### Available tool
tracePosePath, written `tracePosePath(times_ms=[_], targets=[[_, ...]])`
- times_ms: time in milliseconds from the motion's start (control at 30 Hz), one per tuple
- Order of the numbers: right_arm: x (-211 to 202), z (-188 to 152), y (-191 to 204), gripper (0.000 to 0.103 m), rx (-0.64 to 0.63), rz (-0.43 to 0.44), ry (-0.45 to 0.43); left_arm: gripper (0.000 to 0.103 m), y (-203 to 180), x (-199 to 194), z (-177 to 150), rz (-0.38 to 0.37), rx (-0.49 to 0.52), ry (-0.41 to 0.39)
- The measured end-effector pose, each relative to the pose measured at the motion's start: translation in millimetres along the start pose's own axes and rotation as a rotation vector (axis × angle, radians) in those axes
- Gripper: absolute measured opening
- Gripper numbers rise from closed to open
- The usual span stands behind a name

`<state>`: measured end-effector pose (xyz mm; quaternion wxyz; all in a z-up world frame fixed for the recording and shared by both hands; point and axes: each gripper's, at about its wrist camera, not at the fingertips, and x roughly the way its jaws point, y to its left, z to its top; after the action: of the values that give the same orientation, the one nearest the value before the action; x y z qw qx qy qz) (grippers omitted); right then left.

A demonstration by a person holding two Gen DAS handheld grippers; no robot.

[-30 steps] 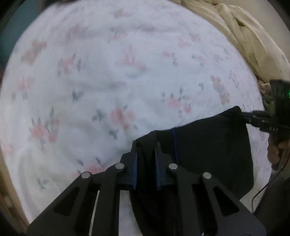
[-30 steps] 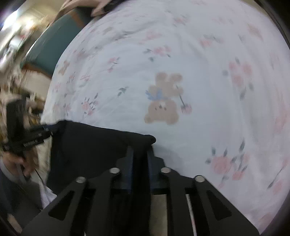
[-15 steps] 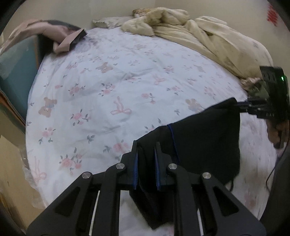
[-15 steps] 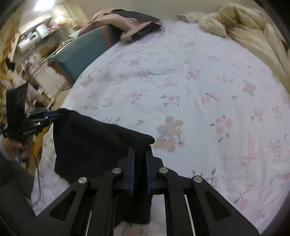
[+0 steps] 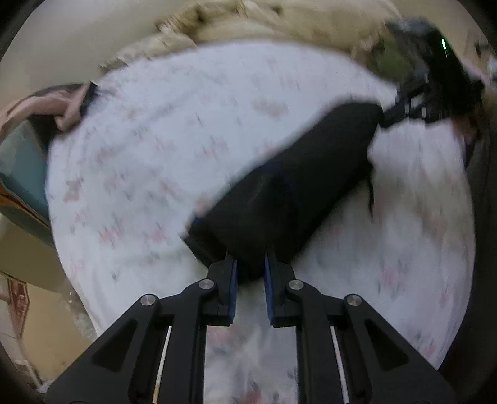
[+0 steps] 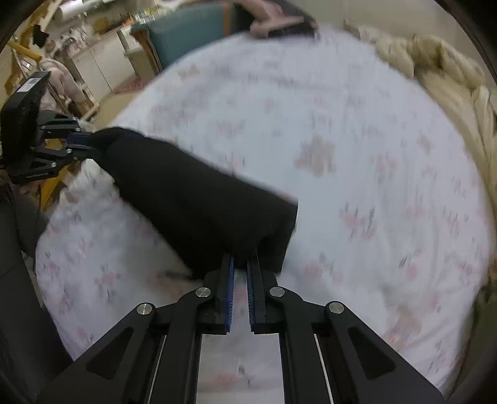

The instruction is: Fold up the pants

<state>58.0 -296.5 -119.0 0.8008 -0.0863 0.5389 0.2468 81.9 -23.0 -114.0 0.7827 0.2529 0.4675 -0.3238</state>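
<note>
The black pants (image 5: 298,186) hang stretched between my two grippers above a bed with a white flowered sheet (image 5: 161,149). My left gripper (image 5: 250,273) is shut on one end of the pants. The right gripper shows at the upper right of the left wrist view (image 5: 391,119), holding the other end. In the right wrist view my right gripper (image 6: 239,273) is shut on the pants (image 6: 192,199), and the left gripper (image 6: 77,146) grips the far end at the left. Both views are motion-blurred.
A beige crumpled quilt (image 6: 447,71) lies along the far side of the bed. A pink and dark garment (image 6: 276,21) lies at the bed's far corner by a teal chair (image 6: 186,34). Kitchen furniture (image 6: 93,62) stands beyond the bed.
Both grippers have risen and swung, lifting the pants higher above the sheet. The cloth is now pulled into a tighter, narrower band between them.
</note>
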Motion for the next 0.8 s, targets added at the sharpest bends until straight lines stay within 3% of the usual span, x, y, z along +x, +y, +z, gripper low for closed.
tracePosePath(times_ms=[100,167,267,333,433,500,567,633,700,767,800], targets=[[25.0,-14.6,9.1,0.006,-0.022,-0.052,0.134,0.019,-15.5,20.8,-11.9,0.039,0.04,0.105],[26.8,-18.7,12.1,0.006,-0.045,-0.072,0.18,0.019,-18.4,18.8,-12.6,0.049,0.061,0.118],[1.1,-9.8,3.0,0.006,0.02,-0.079,0.098,0.02,-0.4,1.8,-9.0,-0.018,-0.047,0.112],[-25.3,-0.9,-8.1,0.006,0.115,-0.045,-0.015,0.02,20.0,-16.3,-4.8,-0.087,-0.177,0.074],[-48.9,12.9,-11.7,0.007,0.196,0.006,-0.161,0.025,47.1,-42.7,3.1,-0.178,-0.379,-0.088],[-48.5,28.2,-8.4,0.007,0.203,0.022,-0.208,0.028,57.8,-41.8,11.1,-0.19,-0.495,-0.168],[-40.3,39.7,-7.0,0.007,0.218,0.037,-0.219,0.028,60.7,-25.9,20.6,-0.144,-0.551,-0.148],[-19.3,52.6,-7.9,0.007,0.236,0.09,-0.174,0.028,58.5,0.6,26.7,-0.148,-0.592,-0.096],[2.4,51.2,-5.5,0.007,0.226,0.087,-0.1,0.028,47.2,28.1,23.8,-0.156,-0.596,-0.01],[33.2,42.7,2.2,0.003,0.159,0.018,0.047,0.028,37.3,46.6,16.5,-0.106,-0.579,0.065],[50.9,33.1,5.8,0.002,0.119,-0.042,0.137,0.033,33.2,53.8,11.8,-0.076,-0.558,0.089]])
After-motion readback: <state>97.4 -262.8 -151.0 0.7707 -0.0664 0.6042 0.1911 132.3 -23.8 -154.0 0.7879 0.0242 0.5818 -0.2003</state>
